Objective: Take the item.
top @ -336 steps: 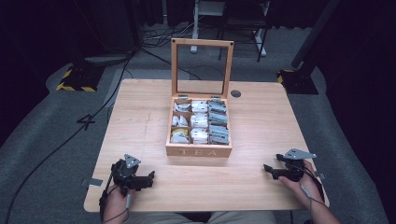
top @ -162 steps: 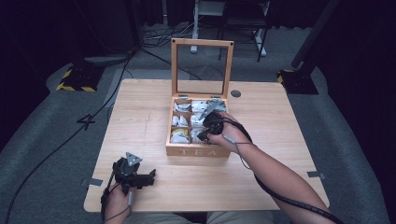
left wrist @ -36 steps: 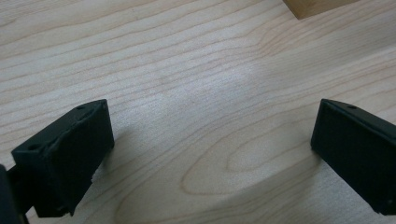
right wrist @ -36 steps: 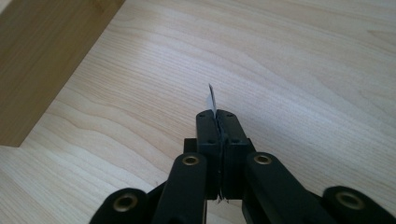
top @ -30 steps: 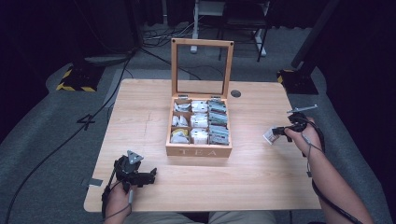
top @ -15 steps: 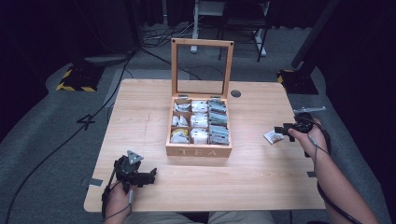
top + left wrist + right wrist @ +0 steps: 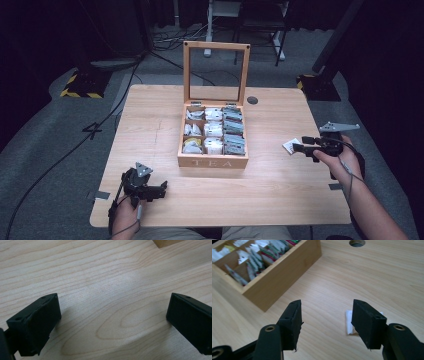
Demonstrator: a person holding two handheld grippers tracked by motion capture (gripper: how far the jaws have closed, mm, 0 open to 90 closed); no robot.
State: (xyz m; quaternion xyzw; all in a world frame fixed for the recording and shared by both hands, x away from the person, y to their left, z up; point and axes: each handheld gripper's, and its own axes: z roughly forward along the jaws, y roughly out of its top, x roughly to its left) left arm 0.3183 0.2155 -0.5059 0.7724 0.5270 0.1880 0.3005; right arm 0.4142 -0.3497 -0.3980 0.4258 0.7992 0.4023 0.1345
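Observation:
A wooden tea box (image 7: pixel 213 161) stands mid-table with its glass lid (image 7: pixel 216 72) upright, and its compartments hold several tea bags (image 7: pixel 214 130). One white tea bag (image 7: pixel 290 145) lies flat on the table right of the box. My right gripper (image 7: pixel 300 144) hovers just over it. Its jaws have just been opening and now stand open with nothing between them. In the right gripper view the tea bag (image 7: pixel 348 322) peeks out from behind the right jaw of the right gripper (image 7: pixel 327 307). My left gripper (image 7: pixel 161 189) rests open at the front left, and the left gripper (image 7: pixel 113 302) has bare wood between its jaws.
A round cable hole (image 7: pixel 252 100) sits in the table (image 7: pixel 150 115) behind the box. Tape marks (image 7: pixel 101 195) lie at the front left and right edges. Dark floor with cables and stand legs surrounds the table.
My right gripper carried a white tea bag from the box to the table's right side, let it go there and drew back to the right and up. The left gripper stayed put.

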